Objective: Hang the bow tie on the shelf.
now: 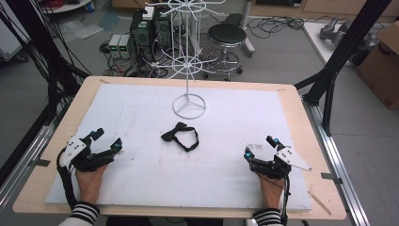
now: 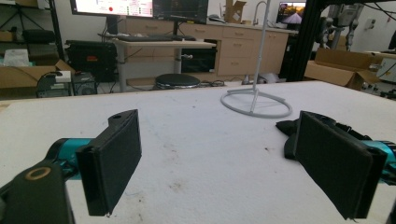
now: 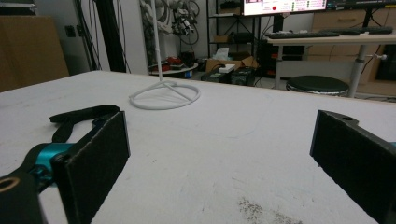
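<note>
**Two open grippers, black bow tie between them**

On the white foam sheet [image 1: 141, 179] that covers the light wooden table [image 1: 294, 101], a black fabric bow tie with a thin strap [image 1: 180, 135] lies flat near the middle. Just behind it stands a white wire display stand with a round ring base [image 1: 189, 105], apart from the bow tie.

The left gripper [image 1: 107, 141] rests low at the left side of the sheet, held by a hand [image 1: 89, 181] with a striped sleeve. Its jaws are spread wide and hold nothing. The right gripper [image 1: 260, 146] rests at the right side in the same manner, jaws wide apart and empty. Both are well apart from the bow tie.

In the left gripper view the bow tie [image 2: 287, 133] shows partly behind the right-hand jaw. In the right gripper view its strap [image 3: 77, 117] shows behind the left-hand jaw.
</note>
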`<state>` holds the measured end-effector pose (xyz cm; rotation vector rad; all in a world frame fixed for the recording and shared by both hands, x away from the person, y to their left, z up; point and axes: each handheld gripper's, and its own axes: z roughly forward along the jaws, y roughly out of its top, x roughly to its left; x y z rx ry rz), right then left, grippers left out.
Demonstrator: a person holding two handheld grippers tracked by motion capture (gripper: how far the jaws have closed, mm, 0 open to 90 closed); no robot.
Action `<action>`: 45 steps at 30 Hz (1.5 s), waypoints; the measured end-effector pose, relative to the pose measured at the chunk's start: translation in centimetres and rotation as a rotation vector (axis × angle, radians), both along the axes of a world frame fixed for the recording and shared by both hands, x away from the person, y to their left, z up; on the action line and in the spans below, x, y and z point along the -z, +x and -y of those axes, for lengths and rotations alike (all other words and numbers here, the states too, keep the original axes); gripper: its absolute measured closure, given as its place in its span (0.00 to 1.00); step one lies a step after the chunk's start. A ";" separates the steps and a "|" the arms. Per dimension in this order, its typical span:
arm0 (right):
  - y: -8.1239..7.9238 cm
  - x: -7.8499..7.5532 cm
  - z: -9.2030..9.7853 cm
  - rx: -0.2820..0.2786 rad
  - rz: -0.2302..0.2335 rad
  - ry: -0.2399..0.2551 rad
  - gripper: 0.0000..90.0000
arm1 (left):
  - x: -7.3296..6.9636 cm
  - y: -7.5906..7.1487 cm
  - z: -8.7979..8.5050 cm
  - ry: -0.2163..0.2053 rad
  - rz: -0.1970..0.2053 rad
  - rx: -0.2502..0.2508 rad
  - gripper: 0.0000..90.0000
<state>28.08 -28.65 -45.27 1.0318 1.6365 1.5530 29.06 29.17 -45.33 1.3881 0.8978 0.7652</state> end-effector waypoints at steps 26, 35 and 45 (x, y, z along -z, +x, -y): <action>0.0 0.0 -0.1 0.005 -0.011 -0.010 0.04 | 0.0 -0.1 0.1 0.008 0.015 -0.009 0.17; 0.0 -0.1 -0.2 0.003 -0.012 -0.019 0.04 | -0.1 0.2 0.4 0.028 -0.017 -0.013 0.17; 0.1 0.0 -0.1 0.002 -0.006 -0.021 0.04 | -2.1 1.1 1.0 0.096 -0.081 0.007 0.17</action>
